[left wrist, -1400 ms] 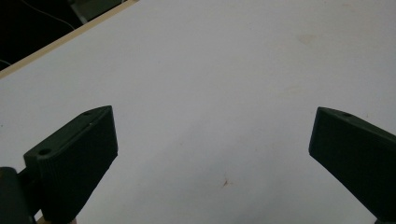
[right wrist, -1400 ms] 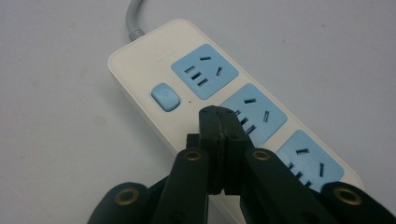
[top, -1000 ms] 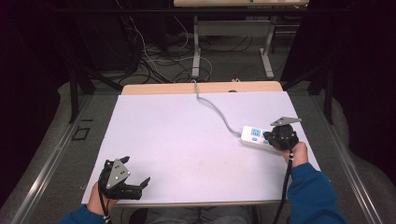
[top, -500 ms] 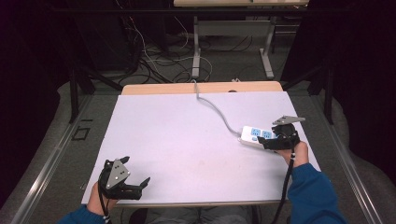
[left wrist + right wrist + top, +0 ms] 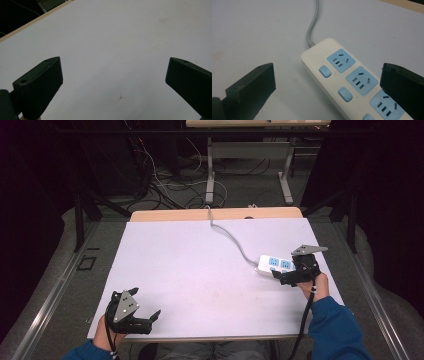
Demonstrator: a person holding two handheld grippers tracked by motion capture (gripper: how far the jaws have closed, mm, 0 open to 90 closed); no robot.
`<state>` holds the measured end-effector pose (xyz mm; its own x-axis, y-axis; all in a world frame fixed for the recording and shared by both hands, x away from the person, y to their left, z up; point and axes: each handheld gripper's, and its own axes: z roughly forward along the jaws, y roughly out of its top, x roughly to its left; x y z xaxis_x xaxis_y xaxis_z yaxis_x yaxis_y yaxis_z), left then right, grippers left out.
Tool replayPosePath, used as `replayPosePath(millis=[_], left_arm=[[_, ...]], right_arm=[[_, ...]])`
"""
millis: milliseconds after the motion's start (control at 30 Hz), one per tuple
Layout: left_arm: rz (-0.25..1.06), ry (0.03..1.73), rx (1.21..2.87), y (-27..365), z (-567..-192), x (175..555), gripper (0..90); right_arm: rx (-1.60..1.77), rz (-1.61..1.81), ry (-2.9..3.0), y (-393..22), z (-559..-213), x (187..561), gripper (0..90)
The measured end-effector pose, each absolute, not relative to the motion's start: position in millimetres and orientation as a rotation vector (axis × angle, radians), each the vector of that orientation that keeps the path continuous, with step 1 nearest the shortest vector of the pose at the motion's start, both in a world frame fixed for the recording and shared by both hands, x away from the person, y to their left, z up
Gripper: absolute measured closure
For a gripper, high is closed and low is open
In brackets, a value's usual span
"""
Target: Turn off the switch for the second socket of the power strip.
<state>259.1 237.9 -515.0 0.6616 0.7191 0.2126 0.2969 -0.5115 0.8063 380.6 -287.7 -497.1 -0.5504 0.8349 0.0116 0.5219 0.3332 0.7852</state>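
A white power strip [image 5: 274, 265] [image 5: 347, 81] with blue sockets and blue switches lies flat at the right of the white table [image 5: 200, 270]. Its grey cable [image 5: 231, 238] [image 5: 312, 22] runs to the table's far edge. My right gripper [image 5: 286, 277] [image 5: 327, 82] hovers at the strip's near end, open, with the strip lying between its spread jaws in the right gripper view; neither jaw visibly presses on it. My left gripper [image 5: 150, 319] [image 5: 113, 80] rests open at the front left corner, with bare table between its fingers.
A wooden strip [image 5: 215, 214] borders the table's far edge. Beyond it stand desk legs [image 5: 210, 175] and loose cables [image 5: 165, 185] on the floor. A metal rail [image 5: 55, 290] runs along the left side.
The right gripper has shifted slightly left and down along the power strip's near end. The left gripper has stayed in place.
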Motion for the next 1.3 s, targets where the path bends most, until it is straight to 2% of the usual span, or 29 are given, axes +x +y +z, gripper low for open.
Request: replayPosePath(millis=[467,1300], left_arm=[[0.689,0.789,2.097,237.5,-515.3,258.9,1.1],[0.695,0.793,2.096,238.0,-515.3,258.9,1.1]], right_arm=[[1.146,1.140,2.214,-280.2,-489.1,366.5,0.0],[0.982,1.130,2.325,-241.2,-489.3,329.3,0.0]])
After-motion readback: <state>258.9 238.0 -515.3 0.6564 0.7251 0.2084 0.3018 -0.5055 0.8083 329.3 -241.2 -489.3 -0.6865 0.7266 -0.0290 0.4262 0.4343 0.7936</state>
